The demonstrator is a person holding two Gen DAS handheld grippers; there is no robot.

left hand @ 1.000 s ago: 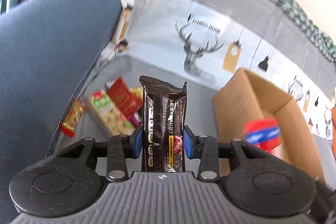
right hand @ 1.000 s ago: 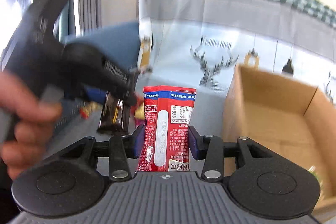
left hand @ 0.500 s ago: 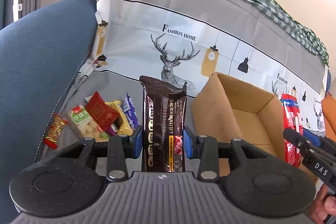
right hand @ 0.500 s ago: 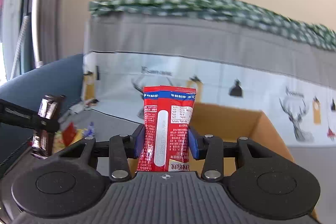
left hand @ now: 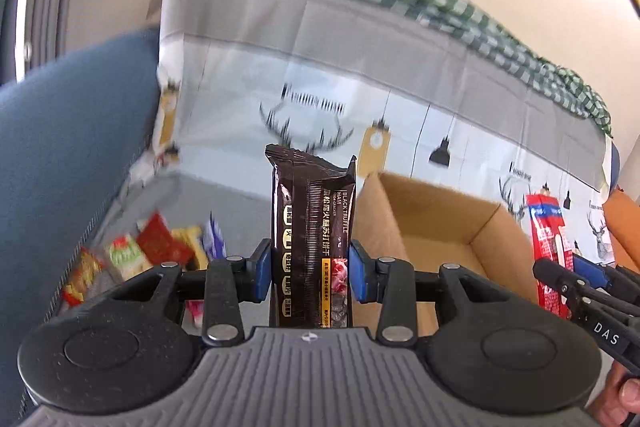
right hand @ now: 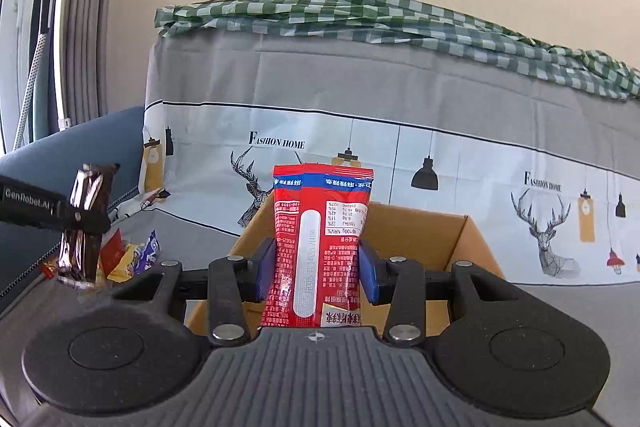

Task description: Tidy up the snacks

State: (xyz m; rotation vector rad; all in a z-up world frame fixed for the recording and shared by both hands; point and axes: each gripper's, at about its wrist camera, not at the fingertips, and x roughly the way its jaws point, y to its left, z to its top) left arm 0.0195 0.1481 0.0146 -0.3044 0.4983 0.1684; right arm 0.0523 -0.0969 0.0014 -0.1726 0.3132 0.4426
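Observation:
My left gripper (left hand: 311, 273) is shut on a dark brown cracker pack (left hand: 314, 223) that stands upright between the blue pads. An open cardboard box (left hand: 440, 223) sits just right of it on the grey sofa cover. My right gripper (right hand: 318, 269) is shut on a red snack packet (right hand: 320, 235), upright in front of the same cardboard box (right hand: 476, 243). The right wrist view shows the left gripper (right hand: 80, 217) with the brown pack (right hand: 86, 223) at far left. In the left wrist view the red packet (left hand: 548, 247) shows at the right edge.
A pile of loose snack packets (left hand: 148, 251) lies on the seat at the left, also seen as the pile (right hand: 128, 255) behind the left gripper. A blue armrest (left hand: 60, 155) rises on the left. The deer-print backrest (right hand: 400, 155) stands behind the box.
Both grippers have lifted and swung right toward the box while keeping their packs. The right gripper now faces the box front; the left gripper has drifted to its far left.

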